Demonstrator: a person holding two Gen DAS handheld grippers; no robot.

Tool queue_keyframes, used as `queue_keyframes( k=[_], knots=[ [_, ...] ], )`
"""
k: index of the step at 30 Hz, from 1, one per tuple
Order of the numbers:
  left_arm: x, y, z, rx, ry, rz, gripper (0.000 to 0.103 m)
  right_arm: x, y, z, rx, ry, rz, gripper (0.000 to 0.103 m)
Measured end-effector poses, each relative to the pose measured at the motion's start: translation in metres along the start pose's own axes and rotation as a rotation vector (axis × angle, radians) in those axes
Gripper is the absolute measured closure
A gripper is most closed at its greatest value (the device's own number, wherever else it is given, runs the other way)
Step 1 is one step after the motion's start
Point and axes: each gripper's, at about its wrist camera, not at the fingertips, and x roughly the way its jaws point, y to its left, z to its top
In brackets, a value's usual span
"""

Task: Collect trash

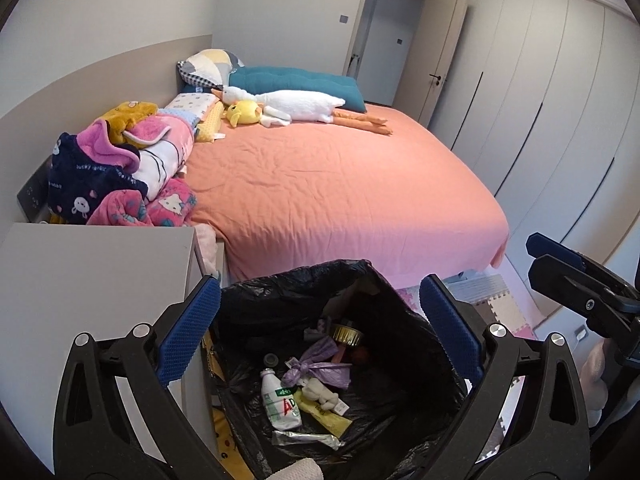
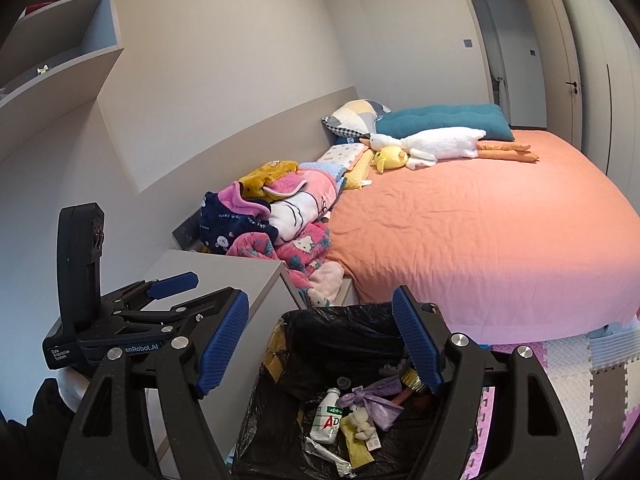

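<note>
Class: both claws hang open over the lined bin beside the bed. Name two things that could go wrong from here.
1. The black liner looks slack at the rim; a claw dipping in might snag it or drag it down.
2. The left claw and right claw crowd the same bin opening and could collide.

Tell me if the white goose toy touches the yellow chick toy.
Touching. The right wrist view shows the goose toy with its head and wing against the chick toy.

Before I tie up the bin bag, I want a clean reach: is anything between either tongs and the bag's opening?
Nothing visible. Both tongs, left and right, hang open and empty straight above the black bin bag, whose mouth gapes wide with trash at the bottom.
</note>
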Motion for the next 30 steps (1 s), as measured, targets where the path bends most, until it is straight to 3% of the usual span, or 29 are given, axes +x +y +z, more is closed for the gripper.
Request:
queue_keyframes(
  k=[30],
  knots=[
    [-0.0035,0.0046,0.0002,-0.034,0.008,-0.016,0.007,0.0049,0.0041,-0.0037,-0.013,0.017,0.009,0.028]
  ],
)
